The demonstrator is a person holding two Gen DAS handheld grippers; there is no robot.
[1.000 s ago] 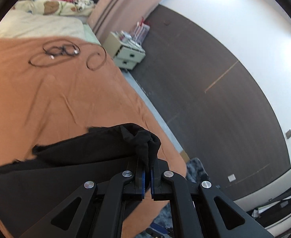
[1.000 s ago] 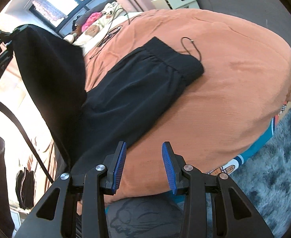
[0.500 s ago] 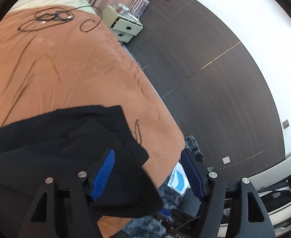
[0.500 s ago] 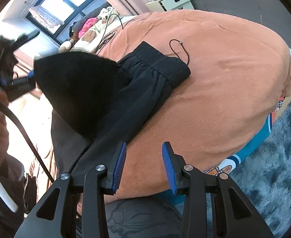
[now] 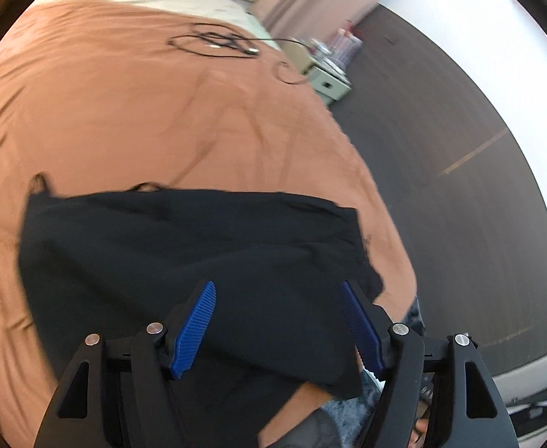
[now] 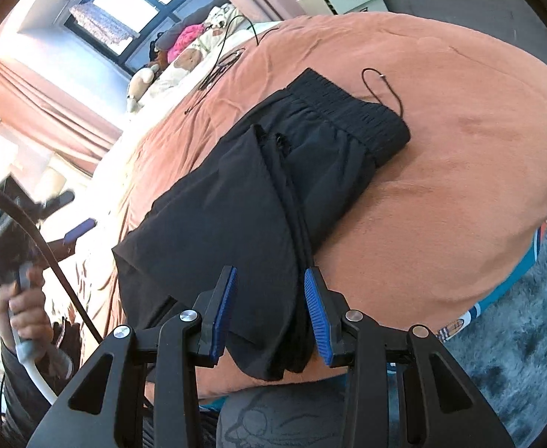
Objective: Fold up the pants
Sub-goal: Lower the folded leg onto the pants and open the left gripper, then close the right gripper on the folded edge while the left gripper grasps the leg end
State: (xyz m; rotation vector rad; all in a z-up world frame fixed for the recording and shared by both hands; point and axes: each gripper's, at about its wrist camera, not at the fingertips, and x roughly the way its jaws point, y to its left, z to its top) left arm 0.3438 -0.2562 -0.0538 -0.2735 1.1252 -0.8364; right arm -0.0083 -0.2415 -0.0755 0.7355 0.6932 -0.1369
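The black pants (image 5: 198, 254) lie folded on the orange blanket (image 5: 124, 112), the leg half laid back over the upper half. My left gripper (image 5: 277, 287) hovers over them, open, with nothing between its blue pads. In the right wrist view the pants (image 6: 254, 186) run from the elastic waistband (image 6: 355, 112) with its drawstring (image 6: 381, 86) down to the fold at the bed's near edge. My right gripper (image 6: 270, 272) stands over that fold, half spread, pads not pressing the cloth. The left gripper (image 6: 73, 214) shows at far left, held by a hand (image 6: 23, 306).
A tangle of black cable (image 5: 217, 43) lies further up the bed. Pillows and soft toys (image 6: 183, 48) sit at the head. A pale nightstand (image 5: 325, 82) stands beside the bed on dark floor. A grey shaggy rug (image 6: 516, 317) lies below the bed's edge.
My left gripper carried the pant leg end over, opened and let it go. The leg now lies flat on the upper half. The left gripper has dropped lower. The right gripper has stayed put.
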